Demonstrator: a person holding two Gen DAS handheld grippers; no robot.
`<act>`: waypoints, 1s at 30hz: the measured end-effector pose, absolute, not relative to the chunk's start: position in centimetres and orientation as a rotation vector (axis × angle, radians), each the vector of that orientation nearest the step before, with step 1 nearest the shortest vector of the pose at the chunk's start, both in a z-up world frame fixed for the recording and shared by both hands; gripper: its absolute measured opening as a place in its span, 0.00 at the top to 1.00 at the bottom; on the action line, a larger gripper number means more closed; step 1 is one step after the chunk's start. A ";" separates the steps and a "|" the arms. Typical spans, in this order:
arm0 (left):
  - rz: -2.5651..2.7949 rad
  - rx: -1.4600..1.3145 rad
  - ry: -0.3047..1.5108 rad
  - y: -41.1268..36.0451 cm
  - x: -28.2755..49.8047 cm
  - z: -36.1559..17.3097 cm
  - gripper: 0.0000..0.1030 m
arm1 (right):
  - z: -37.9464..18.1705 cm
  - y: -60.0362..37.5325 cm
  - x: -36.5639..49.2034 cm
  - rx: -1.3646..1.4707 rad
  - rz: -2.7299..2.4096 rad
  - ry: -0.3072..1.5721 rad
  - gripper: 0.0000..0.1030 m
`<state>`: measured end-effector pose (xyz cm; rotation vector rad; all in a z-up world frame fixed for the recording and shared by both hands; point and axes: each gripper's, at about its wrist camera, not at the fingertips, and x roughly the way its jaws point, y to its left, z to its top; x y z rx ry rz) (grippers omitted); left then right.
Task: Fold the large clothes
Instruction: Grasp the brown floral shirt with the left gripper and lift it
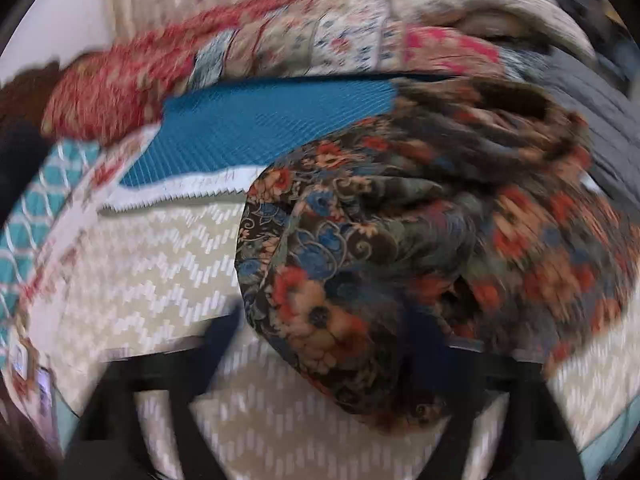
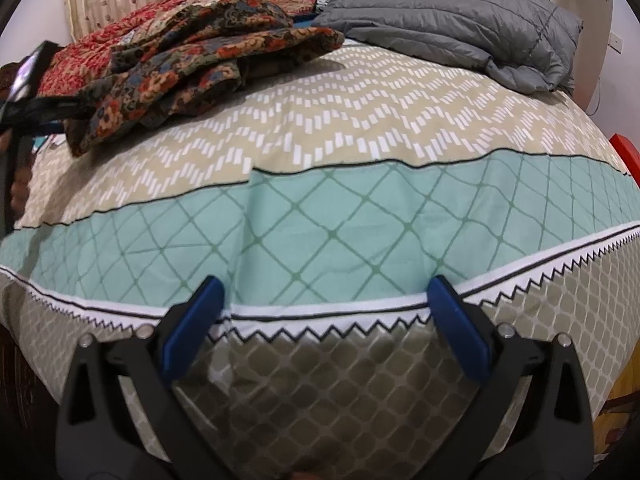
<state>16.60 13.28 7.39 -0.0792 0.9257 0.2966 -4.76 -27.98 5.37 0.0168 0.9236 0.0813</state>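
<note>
Dark floral fabric, thick with orange, red and blue blossoms, is filling the space right in front of the left gripper (image 1: pixel 404 344) in its own blurred view. This floral garment (image 1: pixel 400 240) is bunching up over where the fingertips would be, covering them, so I cannot tell whether the jaws are clenched on the cloth or released; only a dark blue finger (image 1: pixel 218 344) is showing at the garment's lower left edge. Beyond the garment a teal blue cloth (image 1: pixel 260 128) is lying flat, and farther out a red patchwork quilt (image 1: pixel 120 88) is stretching across. Beneath the left gripper the beige zigzag bedspread (image 1: pixel 160 272) is spreading.

In the right wrist view, the right gripper (image 2: pixel 326 296) is hovering with its jaws spread wide, holding nothing, its blue pads (image 2: pixel 192 328) framing the edge of the bedspread (image 2: pixel 360 136), over the mint diamond band and zigzag trim. The floral garment (image 2: pixel 192 60) is lying in a loose heap well ahead and to the left of this gripper, resting on the bedspread against the quilt (image 2: pixel 100 40). The left gripper's black frame (image 2: pixel 36 88) is showing just beside the heap's left end. Far ahead and to the right, a grey quilted jacket (image 2: pixel 460 24) is lying.
</note>
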 end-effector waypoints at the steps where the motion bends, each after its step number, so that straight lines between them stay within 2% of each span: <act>1: 0.275 -0.148 0.938 13.8 16.7 7.5 0.94 | 5.4 -28.2 -4.4 0.015 0.080 0.925 0.04; 2: 0.262 -0.196 0.927 14.0 16.1 8.0 0.90 | 5.5 -28.2 -4.3 0.014 0.081 0.926 0.04; 6: 0.200 -0.183 0.787 13.1 10.4 12.1 0.89 | 5.9 -28.5 -4.0 0.054 0.101 0.921 0.05; 7: 0.171 -0.196 0.740 13.2 8.0 13.4 0.89 | 6.4 -28.7 -3.9 0.086 0.134 0.909 0.11; 8: 0.145 -0.207 0.697 13.3 5.7 14.8 0.89 | 6.9 -28.7 -3.8 0.088 0.158 0.901 0.25; 10: 0.088 -0.243 0.634 13.8 0.5 16.8 0.89 | 7.8 -28.4 -3.2 0.077 0.211 0.899 0.30; 15: 0.074 -0.252 0.540 12.5 -11.9 19.6 0.89 | 12.7 -28.2 -1.6 0.132 0.317 0.808 0.30; 17: 0.081 -0.267 0.544 12.9 -14.2 20.5 0.89 | 15.1 -27.5 -1.2 0.111 0.371 0.757 0.30; 19: 0.112 -0.262 0.567 13.4 -18.4 19.3 0.89 | 16.8 -26.3 -1.2 0.072 0.432 0.726 0.30; 23: 0.210 -0.269 0.843 15.4 -17.5 13.8 0.90 | 17.1 -23.4 -0.5 -0.029 0.489 0.732 0.30; 27: 0.255 -0.140 0.844 12.9 -19.2 12.7 0.94 | 17.5 -21.2 2.5 -0.089 0.503 0.760 0.29; 30: 0.272 0.008 0.829 10.4 -20.2 13.1 0.94 | 19.7 -20.2 4.9 -0.075 0.499 0.727 0.18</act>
